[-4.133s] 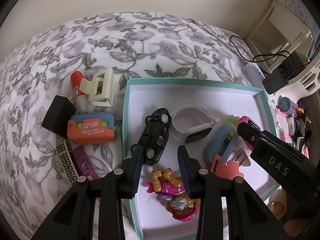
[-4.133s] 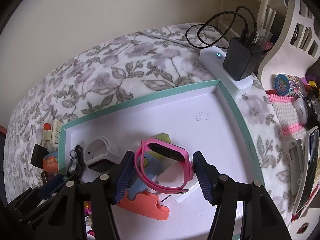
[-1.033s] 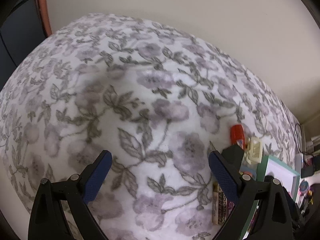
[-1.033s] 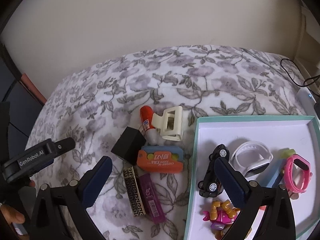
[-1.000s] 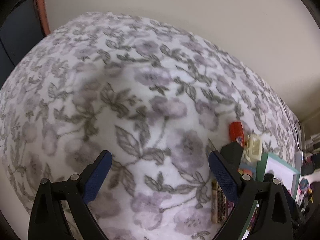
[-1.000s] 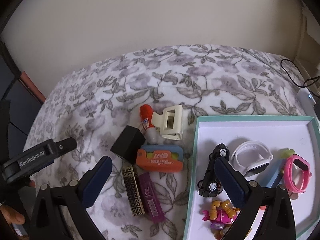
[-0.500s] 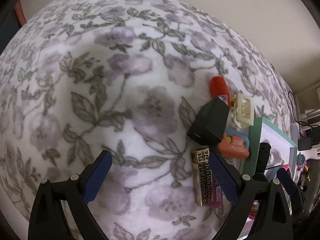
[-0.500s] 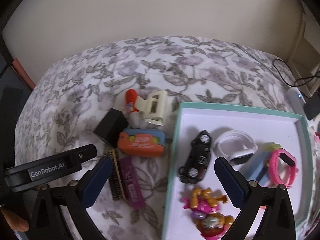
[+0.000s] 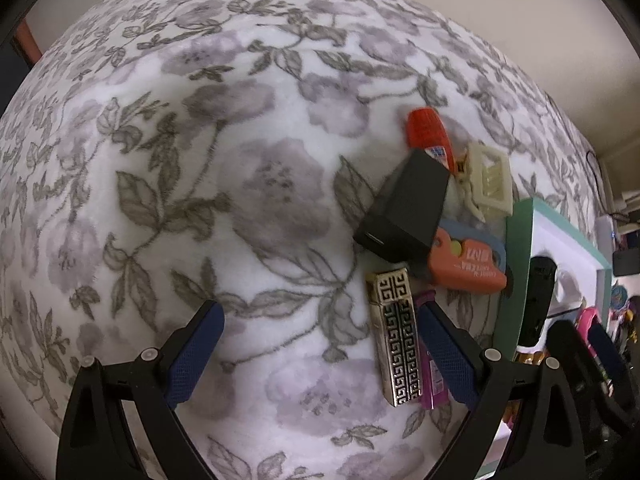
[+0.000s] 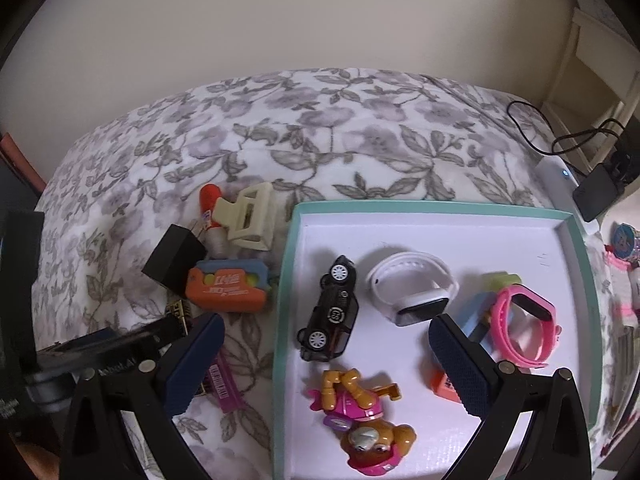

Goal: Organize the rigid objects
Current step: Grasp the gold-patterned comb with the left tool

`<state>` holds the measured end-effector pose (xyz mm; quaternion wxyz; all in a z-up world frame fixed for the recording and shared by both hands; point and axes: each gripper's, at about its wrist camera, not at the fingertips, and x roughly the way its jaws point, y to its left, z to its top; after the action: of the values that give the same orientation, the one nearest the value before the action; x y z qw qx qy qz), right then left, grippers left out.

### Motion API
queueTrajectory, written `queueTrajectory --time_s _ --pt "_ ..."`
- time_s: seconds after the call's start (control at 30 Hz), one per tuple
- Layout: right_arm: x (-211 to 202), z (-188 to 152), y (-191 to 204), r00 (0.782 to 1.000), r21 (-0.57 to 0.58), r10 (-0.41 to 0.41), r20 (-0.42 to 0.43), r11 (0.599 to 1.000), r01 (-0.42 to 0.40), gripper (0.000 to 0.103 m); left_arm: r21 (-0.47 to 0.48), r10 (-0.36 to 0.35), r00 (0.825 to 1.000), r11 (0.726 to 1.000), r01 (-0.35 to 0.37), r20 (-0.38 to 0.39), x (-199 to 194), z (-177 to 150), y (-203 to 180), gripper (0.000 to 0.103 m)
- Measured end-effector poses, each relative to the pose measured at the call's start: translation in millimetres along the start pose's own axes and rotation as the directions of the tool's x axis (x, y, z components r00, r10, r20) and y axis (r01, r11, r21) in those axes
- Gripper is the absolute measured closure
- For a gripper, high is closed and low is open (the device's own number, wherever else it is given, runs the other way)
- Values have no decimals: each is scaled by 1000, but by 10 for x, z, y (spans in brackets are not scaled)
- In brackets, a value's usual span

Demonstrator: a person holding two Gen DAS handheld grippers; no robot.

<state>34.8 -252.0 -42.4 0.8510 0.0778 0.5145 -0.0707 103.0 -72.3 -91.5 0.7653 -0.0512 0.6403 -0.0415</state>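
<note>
My left gripper (image 9: 318, 332) hangs open over the floral blanket, with a gold patterned lighter (image 9: 396, 336) just inside its right finger and a purple lighter (image 9: 432, 376) beside it. Beyond lie a black box (image 9: 404, 208), an orange-and-blue case (image 9: 468, 264), a cream hair claw (image 9: 490, 184) and a red-capped tube (image 9: 426, 132). My right gripper (image 10: 326, 344) is open above the teal-rimmed white tray (image 10: 400, 207). In the tray lie a black toy car (image 10: 332, 308), a white watch (image 10: 412, 284), a pink watch (image 10: 524, 320) and a toy pup (image 10: 360, 412).
The floral blanket (image 9: 200, 160) covers a bed that runs up to a plain wall. A black charger (image 10: 596, 192) with its cable sits on a white power strip (image 10: 560, 176) at the right rear. Small trinkets (image 10: 624, 240) crowd the right edge.
My left gripper swung from bare blanket toward the loose pile, which now sits close by its right finger. The right gripper let go of the pink watch and drew back over the tray.
</note>
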Motion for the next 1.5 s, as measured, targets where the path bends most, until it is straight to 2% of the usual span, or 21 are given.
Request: queueTrajectory --time_s 0.2,0.4,0.47,0.77,0.93,1.2,1.5 --pt "-6 1 -41 1000 9 13 -9 1000 -13 0 34 7 1000 999 -7 -7 59 -77 -200 8" --pt "3 3 -103 1000 42 18 -20 999 -18 0 70 -10 1000 997 11 -7 74 -139 -372 29" --pt "-3 5 -121 1000 50 21 -19 999 -20 0 84 -21 1000 996 21 -1 53 -166 -421 40" --pt "-13 1 -112 999 52 38 -20 998 -36 0 138 -58 998 989 57 1 -38 -244 -673 76" --pt "-24 2 -93 999 51 41 -18 998 -40 0 134 -69 998 989 68 0 -57 -258 -716 77" --pt "2 -21 -19 997 32 68 -30 997 -67 1 90 -79 997 993 80 -7 -57 -211 -418 82" --pt "-7 -87 338 995 -102 101 -22 989 -103 18 -49 -66 998 997 66 7 -88 -93 179 82"
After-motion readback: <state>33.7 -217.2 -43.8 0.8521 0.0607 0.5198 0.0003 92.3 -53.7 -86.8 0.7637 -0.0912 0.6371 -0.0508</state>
